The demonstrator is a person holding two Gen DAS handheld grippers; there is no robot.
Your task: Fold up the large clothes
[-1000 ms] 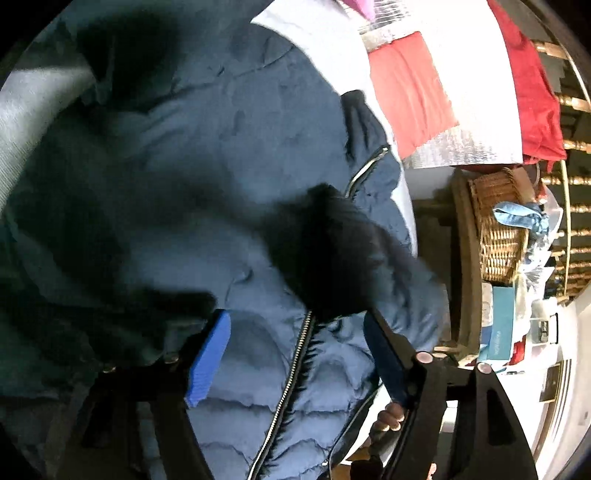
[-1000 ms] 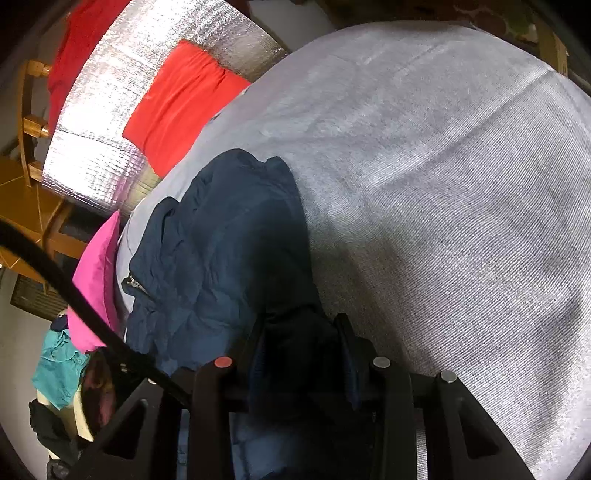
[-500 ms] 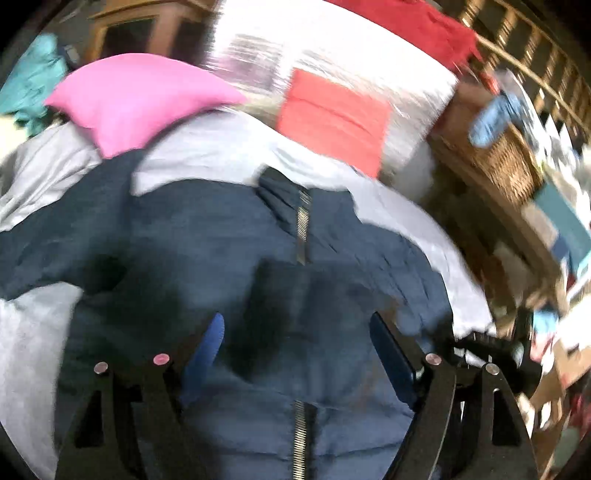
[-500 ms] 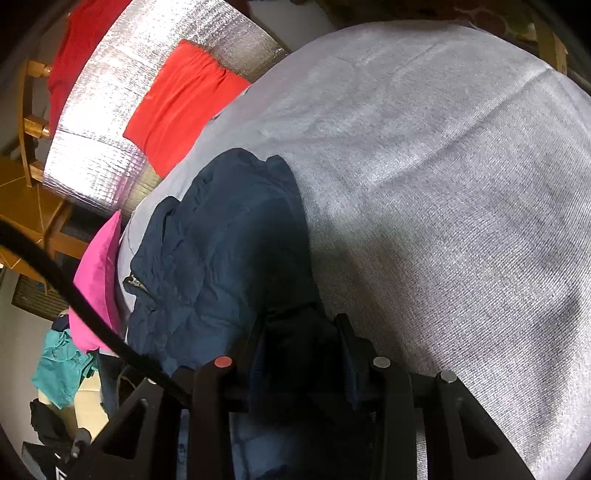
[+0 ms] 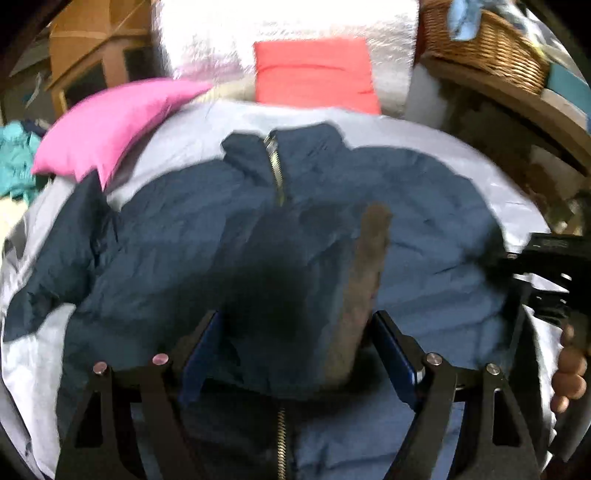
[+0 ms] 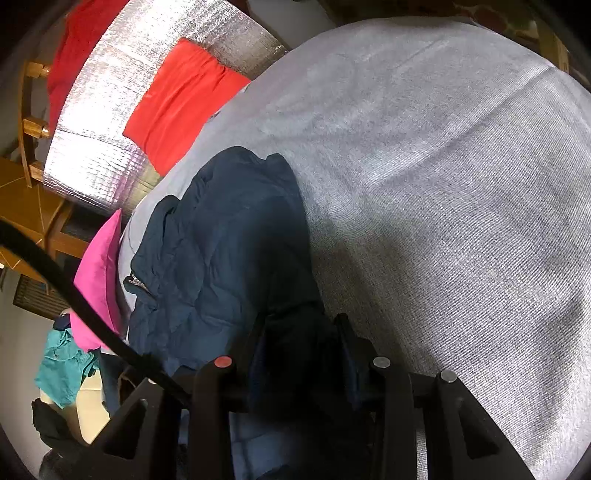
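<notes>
Strong fisheye bending in both views, with black corners outside the round picture. Left wrist view soft and smeared by motion blur; zipper [image 5: 275,168] and wicker basket [image 5: 484,44] without sharp edges. Silver foil sheet [image 5: 288,26] burnt out to white glare there. Dark soft shadow on the navy jacket [image 5: 424,229] just ahead of the fingers. Right wrist view sharp, weave of the grey cover [image 6: 443,184] clear, brighter at top, shaded near the jacket.
</notes>
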